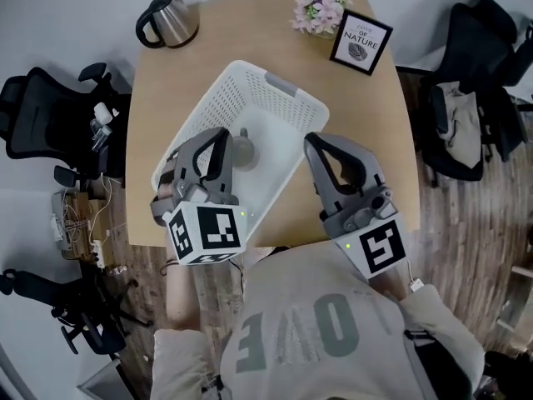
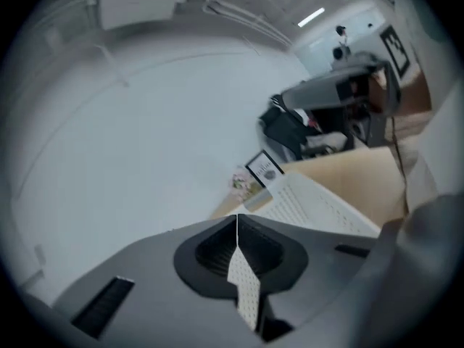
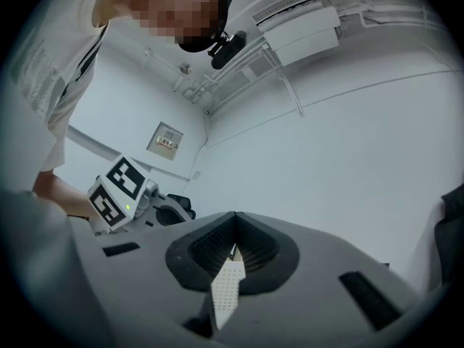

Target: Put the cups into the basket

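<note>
**Cup in basket, both grippers empty**

Status from the head view: one grey cup (image 1: pixel 246 150) sits on the floor of the white perforated basket (image 1: pixel 287 86), roughly mid-basket. It is partly hidden behind the tip of the left gripper (image 1: pixel 221 137).

- Left gripper: jaws clenched together with nothing between them, confirmed in its own view. It hangs above the basket's near-left part, not touching the cup as far as I can tell.
- Right gripper (image 1: pixel 313 142): jaws also pressed together and empty. It hangs over the basket's right rim, and its camera looks up at the wall.

Elsewhere on the table (image 1: pixel 391 140) are a kettle (image 1: pixel 169 21), flowers (image 1: pixel 320 10) and a framed sign (image 1: pixel 361 42). No other cup shows on the bare wood.

Judgement: the placing looks done for every cup I can see, and nothing is left in either grip. The near table edge is hidden under the grippers and the person's torso, so I can't rule out another cup there. If there is none, the task is complete.
</note>
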The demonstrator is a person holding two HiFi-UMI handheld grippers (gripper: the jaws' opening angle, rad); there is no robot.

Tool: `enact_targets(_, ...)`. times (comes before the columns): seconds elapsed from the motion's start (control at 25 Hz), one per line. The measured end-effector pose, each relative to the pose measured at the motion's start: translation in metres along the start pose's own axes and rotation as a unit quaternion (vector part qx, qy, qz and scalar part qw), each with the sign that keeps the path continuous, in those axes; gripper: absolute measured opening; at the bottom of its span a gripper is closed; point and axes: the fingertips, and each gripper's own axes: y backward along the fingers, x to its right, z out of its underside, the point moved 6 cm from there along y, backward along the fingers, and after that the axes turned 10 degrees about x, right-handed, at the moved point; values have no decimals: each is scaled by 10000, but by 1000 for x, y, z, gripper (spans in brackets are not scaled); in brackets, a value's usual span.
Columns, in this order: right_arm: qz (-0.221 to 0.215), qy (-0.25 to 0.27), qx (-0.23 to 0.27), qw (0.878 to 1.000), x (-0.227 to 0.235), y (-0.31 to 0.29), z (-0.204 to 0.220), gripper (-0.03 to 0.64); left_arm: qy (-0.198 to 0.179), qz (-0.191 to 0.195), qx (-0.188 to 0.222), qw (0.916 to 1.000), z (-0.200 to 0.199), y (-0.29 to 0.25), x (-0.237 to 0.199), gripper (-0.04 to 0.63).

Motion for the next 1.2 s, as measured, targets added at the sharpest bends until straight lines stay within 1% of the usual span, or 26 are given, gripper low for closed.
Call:
enact_targets(0.04, -33, 43, -2, 10000, -3, -2, -2, -2, 208, -438, 342, 9982, -10, 11, -4, 11)
enact_targets(0.08, -63, 66, 8, 10000, -5, -4, -5, -2, 378, -817, 636, 9939, -19, 22, -7, 11)
enact_targets(0.16, -109, 75, 49, 9999, -12, -8, -10, -2, 589, -1357, 1044, 9835, -34, 42, -8, 11)
enact_targets(0.24, -171, 99, 63, 9998, -21, -10, -12, -2, 885, -1765, 1382, 9705, -39, 59, -4, 11)
enact_targets(0.36, -313, 159, -18, 9994, -36, -12, -11, -2, 1551, -2299, 1860, 9426, -36, 77, 8, 11)
enact_targets(0.4, -351, 181, -76, 9992, -42, -12, -9, -2, 1673, -2420, 1958, 9355, -35, 81, 11, 11)
enact_targets(0.44, -382, 211, -150, 9989, -47, -12, -7, -2, 1688, -2497, 1997, 9323, -34, 82, 15, 11)
enact_targets(0.48, -414, 245, -227, 9986, -51, -11, -5, -2, 1619, -2527, 1991, 9329, -34, 83, 18, 11)
enact_targets(0.52, -451, 276, -291, 9982, -55, -10, -3, -2, 1510, -2521, 1973, 9353, -35, 82, 21, 11)
enact_targets(0.6, -525, 302, -354, 9975, -62, -9, -1, -2, 1327, -2457, 1978, 9396, -37, 80, 24, 11)
enact_targets(0.64, -556, 294, -353, 9974, -64, -9, -1, -2, 1293, -2420, 2000, 9406, -38, 80, 24, 11)
enact_targets(0.84, -578, 255, -309, 9975, -67, -9, -4, -2, 1505, -2329, 2030, 9391, -38, 81, 25, 11)
enact_targets(1.0, -513, 288, -319, 9978, -64, -6, -3, -2, 1384, -2322, 2030, 9411, -39, 81, 26, 11)
enact_targets(1.2, -446, 269, -347, 9980, -61, -6, -2, -2, 1535, -2309, 2061, 9384, -40, 82, 24, 11)
